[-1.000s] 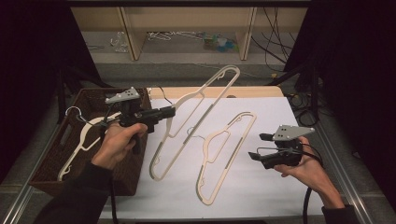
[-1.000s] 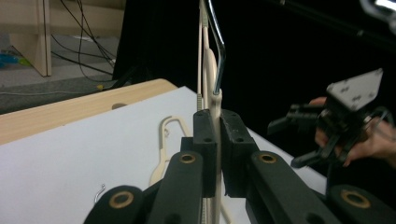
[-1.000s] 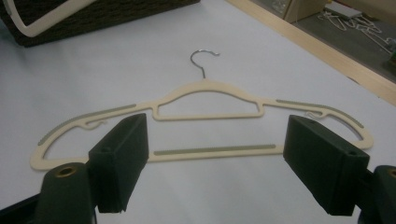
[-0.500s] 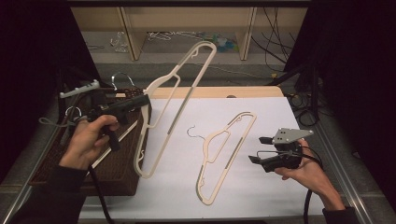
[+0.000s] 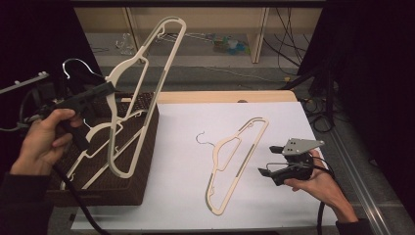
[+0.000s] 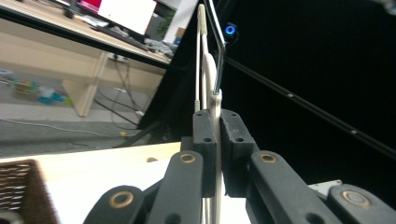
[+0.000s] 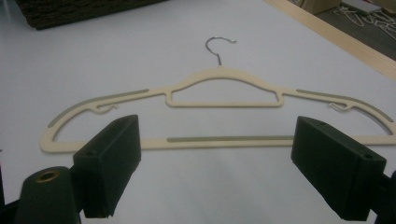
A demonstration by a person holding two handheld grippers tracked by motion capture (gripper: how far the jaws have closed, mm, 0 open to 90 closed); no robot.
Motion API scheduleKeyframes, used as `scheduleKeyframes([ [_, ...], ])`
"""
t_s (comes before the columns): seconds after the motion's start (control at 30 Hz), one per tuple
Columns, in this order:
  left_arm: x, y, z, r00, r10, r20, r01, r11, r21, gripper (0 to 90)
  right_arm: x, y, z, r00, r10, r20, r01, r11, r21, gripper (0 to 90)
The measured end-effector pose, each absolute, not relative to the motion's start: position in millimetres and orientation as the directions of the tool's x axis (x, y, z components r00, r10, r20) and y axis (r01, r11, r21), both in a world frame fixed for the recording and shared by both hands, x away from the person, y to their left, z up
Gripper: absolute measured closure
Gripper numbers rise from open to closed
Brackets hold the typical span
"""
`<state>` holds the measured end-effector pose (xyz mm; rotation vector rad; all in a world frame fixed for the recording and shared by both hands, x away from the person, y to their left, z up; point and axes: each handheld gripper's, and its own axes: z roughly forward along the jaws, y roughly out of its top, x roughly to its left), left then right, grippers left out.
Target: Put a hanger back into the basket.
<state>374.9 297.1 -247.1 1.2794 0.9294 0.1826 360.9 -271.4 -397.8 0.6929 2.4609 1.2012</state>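
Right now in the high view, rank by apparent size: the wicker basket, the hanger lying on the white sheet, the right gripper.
1. wicker basket, the largest.
2. hanger lying on the white sheet, long but thin.
3. right gripper, the smallest.
All three sit at a similar depth, so the order looks safe.

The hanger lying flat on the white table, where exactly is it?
In the high view the flat hanger lies right of centre on the white table, hook towards the wicker basket, just left of the open right gripper.
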Motion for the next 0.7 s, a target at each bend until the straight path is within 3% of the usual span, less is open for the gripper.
scheduleKeyframes([
  [0.33, 379.9, 333.4, -249.0, 0.571, 0.694, -0.438, 0.343, 0.283, 0.896, 85.5, 359.7, -270.3, -400.2, -0.843, 0.534, -0.063, 0.286, 0.544, 0.789, 16.8],
  [0.7, 396.2, 370.3, -278.4, 0.54, 0.769, -0.343, 0.351, 0.165, 0.922, 85.5, 359.4, -269.8, -402.9, -0.849, 0.525, -0.056, 0.291, 0.554, 0.78, 16.9],
])
